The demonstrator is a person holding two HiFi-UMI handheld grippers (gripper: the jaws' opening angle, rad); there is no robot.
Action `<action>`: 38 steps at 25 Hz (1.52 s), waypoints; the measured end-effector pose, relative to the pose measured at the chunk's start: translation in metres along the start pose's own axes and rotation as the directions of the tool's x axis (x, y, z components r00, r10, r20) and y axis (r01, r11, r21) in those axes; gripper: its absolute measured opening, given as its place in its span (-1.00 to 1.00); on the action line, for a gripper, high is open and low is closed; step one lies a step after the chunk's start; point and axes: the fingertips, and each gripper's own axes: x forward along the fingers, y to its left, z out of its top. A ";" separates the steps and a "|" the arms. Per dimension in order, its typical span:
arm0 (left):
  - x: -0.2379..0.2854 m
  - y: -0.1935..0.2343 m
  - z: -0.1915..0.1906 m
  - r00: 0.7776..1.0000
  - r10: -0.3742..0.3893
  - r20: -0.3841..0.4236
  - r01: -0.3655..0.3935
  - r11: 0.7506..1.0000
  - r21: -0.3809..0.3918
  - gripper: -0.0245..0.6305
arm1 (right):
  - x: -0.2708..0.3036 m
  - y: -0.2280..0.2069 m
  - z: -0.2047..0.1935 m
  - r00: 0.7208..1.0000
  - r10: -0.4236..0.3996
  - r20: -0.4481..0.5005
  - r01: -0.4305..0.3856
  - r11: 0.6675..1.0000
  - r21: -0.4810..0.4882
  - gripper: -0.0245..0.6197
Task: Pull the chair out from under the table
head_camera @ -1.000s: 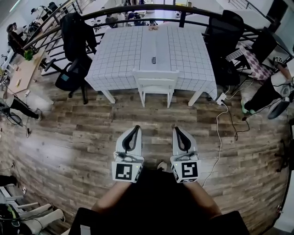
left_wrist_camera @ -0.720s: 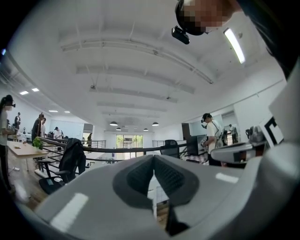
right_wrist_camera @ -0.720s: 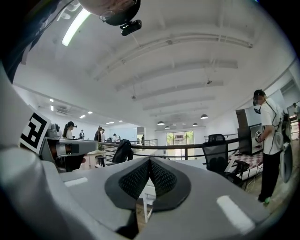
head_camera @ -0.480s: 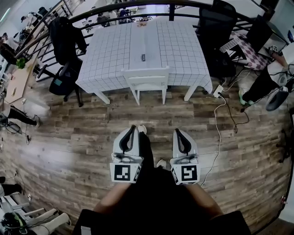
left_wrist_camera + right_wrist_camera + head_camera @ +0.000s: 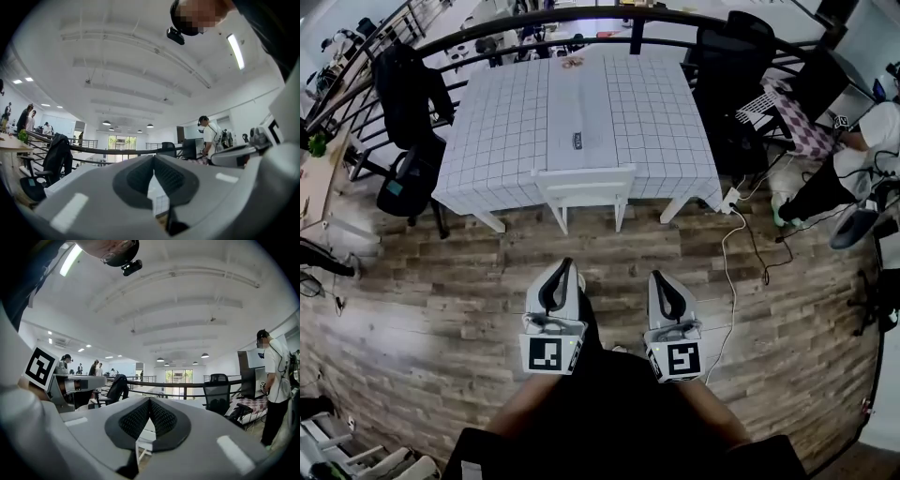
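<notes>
A white chair [image 5: 584, 185] stands tucked under the near edge of the table [image 5: 497, 131], which has a white grid-pattern cloth. Only the chair's backrest and rear legs show. My left gripper [image 5: 565, 265] and right gripper [image 5: 658, 277] hover side by side over the wooden floor, short of the chair and touching nothing. Both point level toward the table. In the left gripper view the left gripper [image 5: 153, 161] has its dark pads pressed together on nothing. The right gripper [image 5: 149, 404] looks the same, with a bit of the chair [image 5: 146, 439] showing below its tips.
A black office chair [image 5: 403, 178] draped with a dark jacket stands left of the table, another black chair [image 5: 727, 84] at its right. A curved railing [image 5: 534, 19] runs behind. A white cable and power strip [image 5: 731, 202] lie on the floor at right, near a person [image 5: 853, 159].
The table and chair now appear nearer and further left in the head view. Both grippers have advanced toward them with the person, jaws staying shut.
</notes>
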 end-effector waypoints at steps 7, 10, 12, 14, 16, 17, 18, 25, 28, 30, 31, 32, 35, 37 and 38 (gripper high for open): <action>0.060 0.069 -0.005 0.999 0.009 -0.040 -0.010 0.999 -0.031 -0.89 | 0.102 0.005 0.011 0.998 0.034 -0.044 -0.033 0.999 0.008 -0.93; 0.090 0.103 -0.033 0.997 0.014 -0.080 -0.019 0.998 -0.064 -0.89 | 0.156 0.011 -0.010 0.995 0.051 -0.089 -0.051 0.999 0.005 -0.93; 0.107 0.122 -0.040 0.996 0.008 -0.090 -0.015 0.997 -0.073 -0.89 | 0.185 0.016 -0.011 0.993 0.059 -0.105 -0.060 0.998 -0.006 -0.93; 0.124 0.137 -0.037 0.996 0.001 -0.089 -0.008 0.997 -0.074 -0.89 | 0.212 0.018 -0.004 0.992 0.061 -0.107 -0.063 0.998 -0.012 -0.93; 0.138 0.150 -0.033 0.996 0.005 -0.092 -0.013 0.996 -0.083 -0.89 | 0.234 0.019 0.005 0.994 0.060 -0.096 -0.062 0.998 -0.014 -0.93; 0.142 0.154 -0.031 0.995 0.007 -0.095 -0.016 0.996 -0.090 -0.89 | 0.241 0.019 0.008 0.994 0.058 -0.091 -0.060 0.998 -0.014 -0.93; 0.143 0.156 -0.031 0.995 0.007 -0.096 -0.016 0.995 -0.096 -0.89 | 0.247 0.020 0.012 0.995 0.056 -0.086 -0.058 0.998 -0.017 -0.93; 0.177 0.189 -0.040 0.997 -0.043 -0.057 0.036 0.993 -0.108 -0.89 | 0.304 0.028 0.023 0.999 0.027 -0.039 -0.029 0.999 -0.044 -0.93; 0.188 0.209 -0.035 0.999 -0.032 -0.037 0.027 0.993 -0.116 -0.89 | 0.323 0.031 0.029 0.999 0.022 -0.040 -0.024 0.998 -0.056 -0.93; 0.196 0.219 -0.031 0.998 -0.028 -0.056 0.021 0.993 -0.114 -0.89 | 0.334 0.030 0.036 0.998 0.021 -0.053 -0.024 0.999 -0.046 -0.93; 0.201 0.222 -0.030 0.997 -0.027 -0.076 0.018 0.993 -0.117 -0.89 | 0.340 0.029 0.039 0.998 0.022 -0.063 -0.025 0.999 -0.033 -0.93; 0.206 0.224 -0.030 0.995 -0.026 -0.094 0.014 0.992 -0.123 -0.89 | 0.344 0.028 0.040 0.997 0.025 -0.072 -0.027 0.999 -0.021 -0.93; 0.214 0.224 -0.040 0.994 -0.017 -0.106 0.004 0.992 -0.129 -0.89 | 0.351 0.028 0.031 0.995 0.045 -0.085 -0.046 0.999 -0.013 -0.93; 0.216 0.225 -0.039 0.995 -0.013 -0.103 -0.001 0.991 -0.131 -0.89 | 0.353 0.032 0.032 0.994 0.068 -0.085 -0.069 0.997 -0.014 -0.93; 0.218 0.228 -0.034 0.994 -0.011 -0.107 -0.003 0.991 -0.132 -0.89 | 0.355 0.034 0.039 0.993 0.080 -0.086 -0.082 0.997 -0.012 -0.93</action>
